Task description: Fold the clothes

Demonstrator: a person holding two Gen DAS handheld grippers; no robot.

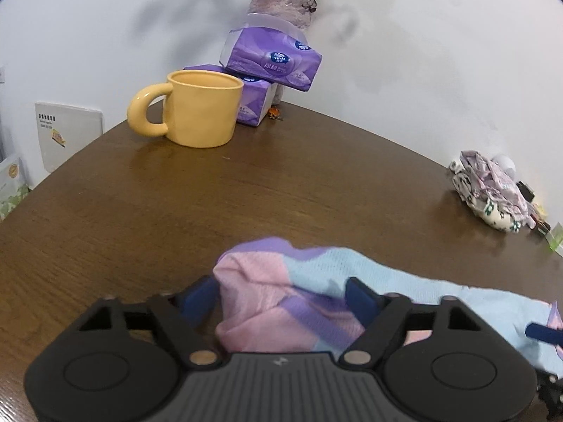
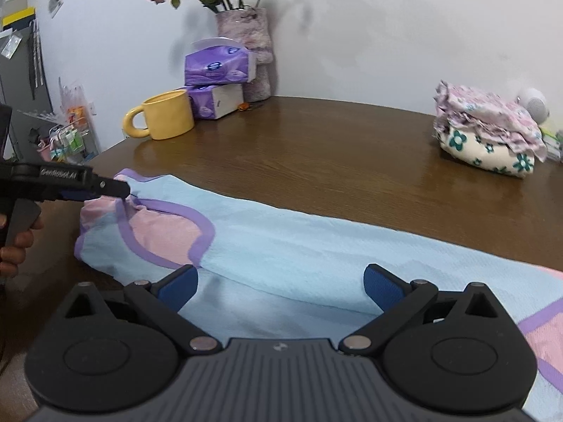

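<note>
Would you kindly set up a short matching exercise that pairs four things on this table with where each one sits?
Things:
1. yellow mug
2. tissue packs
3. folded floral clothes
4. blue and pink garment

Places:
A. at the table's far right, by the wall
B. stacked in front of the vase
C. spread along the near edge, under both grippers
D. to the left of the tissue packs, handle pointing left

Pairs: 1-D, 2-B, 3-A, 4-C
</note>
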